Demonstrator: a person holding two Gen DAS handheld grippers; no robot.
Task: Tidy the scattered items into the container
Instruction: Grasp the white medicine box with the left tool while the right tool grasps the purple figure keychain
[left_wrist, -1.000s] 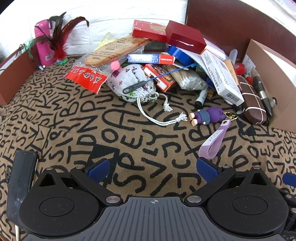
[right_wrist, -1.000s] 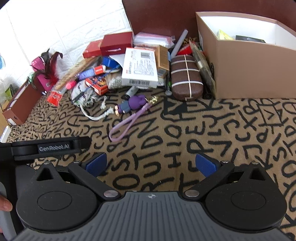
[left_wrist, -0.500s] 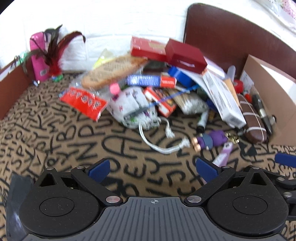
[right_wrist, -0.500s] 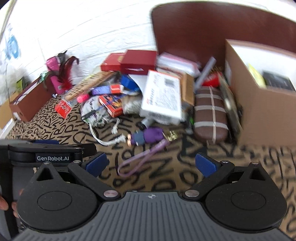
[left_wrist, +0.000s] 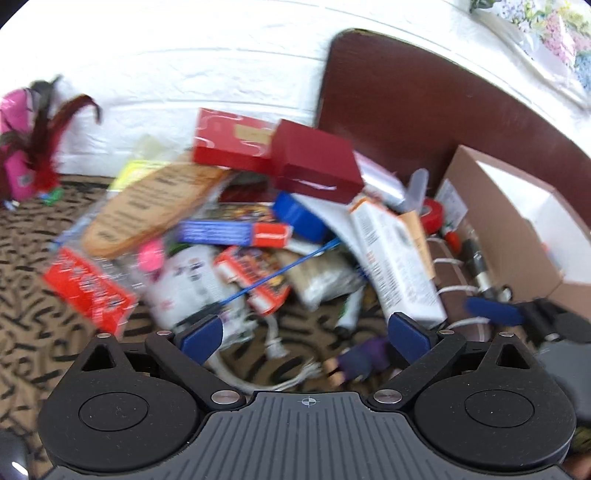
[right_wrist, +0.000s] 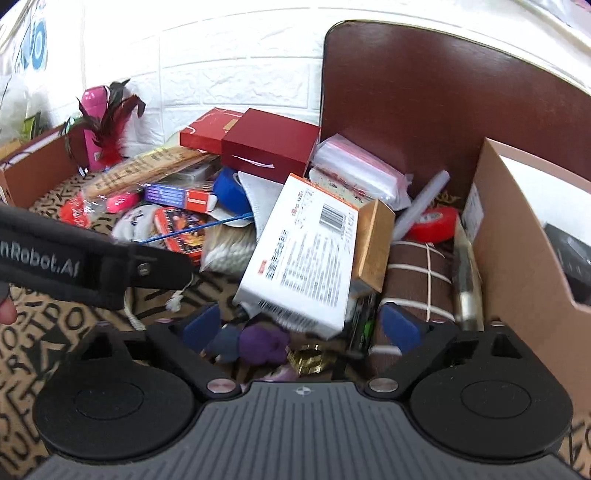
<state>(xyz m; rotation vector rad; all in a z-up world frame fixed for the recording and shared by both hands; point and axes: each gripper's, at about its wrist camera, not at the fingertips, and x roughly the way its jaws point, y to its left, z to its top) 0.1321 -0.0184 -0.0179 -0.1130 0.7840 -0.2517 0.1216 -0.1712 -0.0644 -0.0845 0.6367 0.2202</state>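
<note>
A pile of small items lies on the letter-patterned cloth beside the brown cardboard container (right_wrist: 517, 236). My right gripper (right_wrist: 301, 326) hangs over the purple figure keychain (right_wrist: 262, 343) and its gold ring (right_wrist: 308, 358). Its jaws are closing, with the figure and the near corner of the white barcode box (right_wrist: 306, 254) between them, pads not pressing. My left gripper (left_wrist: 304, 336) is open above the white cord (left_wrist: 236, 376), nothing gripped. The left wrist view is blurred; the purple figure (left_wrist: 364, 360) shows low between the fingers.
Two red boxes (right_wrist: 269, 147) top the pile. A brown striped case (right_wrist: 421, 273) and red tape roll (right_wrist: 436, 223) lie against the container. A dark chair back (right_wrist: 443, 110) stands behind. The left tool's black housing (right_wrist: 74, 258) crosses the right view. A feather toy (right_wrist: 110, 122) stands far left.
Both grippers have moved forward to the pile. The right one has rolled and come over the purple figure, its jaws a little narrower. The left view has tilted upward.
</note>
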